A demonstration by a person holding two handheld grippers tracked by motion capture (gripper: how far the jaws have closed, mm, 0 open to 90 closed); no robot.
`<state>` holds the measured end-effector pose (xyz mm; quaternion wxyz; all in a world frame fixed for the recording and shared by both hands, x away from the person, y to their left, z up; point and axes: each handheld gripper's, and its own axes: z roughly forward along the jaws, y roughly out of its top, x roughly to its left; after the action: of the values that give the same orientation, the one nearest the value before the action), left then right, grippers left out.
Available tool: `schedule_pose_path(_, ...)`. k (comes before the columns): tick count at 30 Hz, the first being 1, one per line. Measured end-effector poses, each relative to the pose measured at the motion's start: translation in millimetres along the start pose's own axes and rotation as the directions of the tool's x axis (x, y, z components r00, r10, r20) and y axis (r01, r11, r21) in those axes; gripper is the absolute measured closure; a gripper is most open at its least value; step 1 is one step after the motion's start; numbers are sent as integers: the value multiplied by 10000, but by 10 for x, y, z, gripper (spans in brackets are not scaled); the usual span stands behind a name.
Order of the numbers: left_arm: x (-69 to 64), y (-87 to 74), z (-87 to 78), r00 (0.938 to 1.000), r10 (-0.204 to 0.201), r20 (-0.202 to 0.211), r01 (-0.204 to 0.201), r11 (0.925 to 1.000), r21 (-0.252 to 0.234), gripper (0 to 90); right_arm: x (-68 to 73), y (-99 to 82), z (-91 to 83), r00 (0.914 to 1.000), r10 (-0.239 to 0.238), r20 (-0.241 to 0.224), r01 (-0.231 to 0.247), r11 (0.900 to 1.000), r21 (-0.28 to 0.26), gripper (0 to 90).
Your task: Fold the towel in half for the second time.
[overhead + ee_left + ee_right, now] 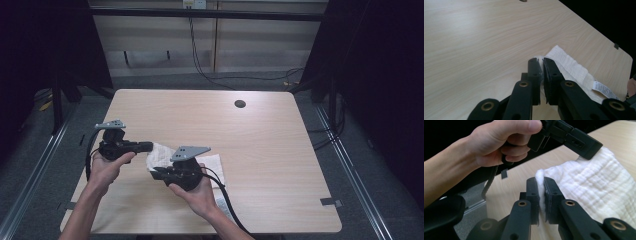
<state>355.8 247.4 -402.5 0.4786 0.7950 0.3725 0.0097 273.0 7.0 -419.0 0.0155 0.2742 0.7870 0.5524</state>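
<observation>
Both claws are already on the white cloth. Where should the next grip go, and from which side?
Take the free edge of the white cloth, the one with the care label, coming in low from the person's right. That part lies flat on the table. The left claw and right claw are already pinching the bunched left edge.

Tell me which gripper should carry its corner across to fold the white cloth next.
Left, probably. The left gripper pinches the white cloth at its far edge, with bare table beyond; the right gripper clamps the near corner and can anchor.
</observation>
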Motion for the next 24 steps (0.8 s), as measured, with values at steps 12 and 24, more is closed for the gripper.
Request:
schedule_pose_path(12, -84, 165, 103, 9985, 432, -334, -417, 9981, 454, 848, 2, 76, -34, 9999, 114, 15, -113, 9989, -462, 837)
schedule_pose_path(24, -281, 270, 570, 9973, 727, 29, -727, 9933, 895, 844, -221, -164, -446, 9959, 581, 689, -540, 9967, -601, 834)
